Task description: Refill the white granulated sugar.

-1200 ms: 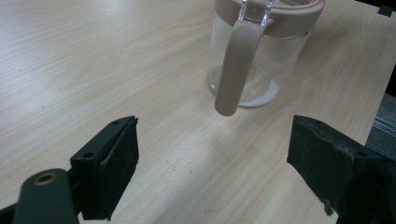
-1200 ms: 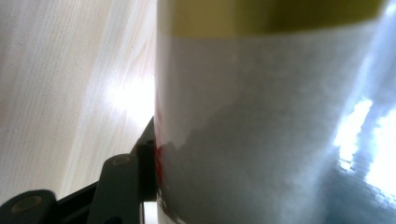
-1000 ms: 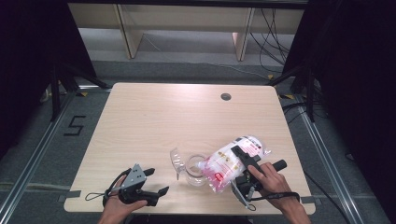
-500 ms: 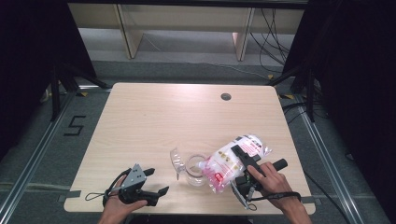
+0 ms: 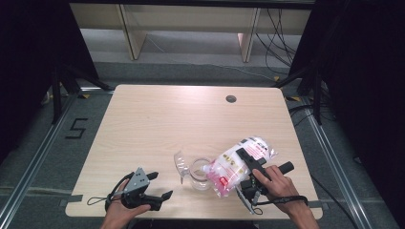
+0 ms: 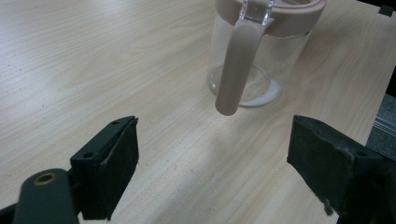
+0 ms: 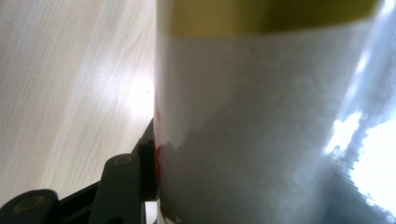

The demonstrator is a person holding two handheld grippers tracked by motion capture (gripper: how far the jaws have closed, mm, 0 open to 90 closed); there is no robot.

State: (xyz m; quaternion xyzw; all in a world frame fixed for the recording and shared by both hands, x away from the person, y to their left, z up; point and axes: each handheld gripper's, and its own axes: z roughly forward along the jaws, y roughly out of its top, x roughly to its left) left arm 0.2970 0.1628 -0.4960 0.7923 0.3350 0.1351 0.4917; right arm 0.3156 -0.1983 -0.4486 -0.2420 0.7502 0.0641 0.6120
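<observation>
A clear glass jar [image 5: 199, 174] with a pink rim stands near the table's front edge, its flip lid [image 5: 180, 163] swung open to the left. In the left gripper view the jar [image 6: 254, 60] has a pink strap [image 6: 232, 70] hanging down its side and a little white powder at its bottom. My right gripper [image 5: 245, 157] is shut on a plastic bag of white powder [image 5: 233, 162], tilted with its low end at the jar's mouth. The bag [image 7: 261, 121] presses against one black finger [image 7: 122, 184]. My left gripper [image 5: 161, 185] rests open on the table left of the jar, nothing between its jaws [image 6: 212, 163].
The wooden table [image 5: 157, 124] has a round cable hole [image 5: 231, 98] at the back right. Black frames and cables stand on the floor around it. Both hands sit close to the table's front edge.
</observation>
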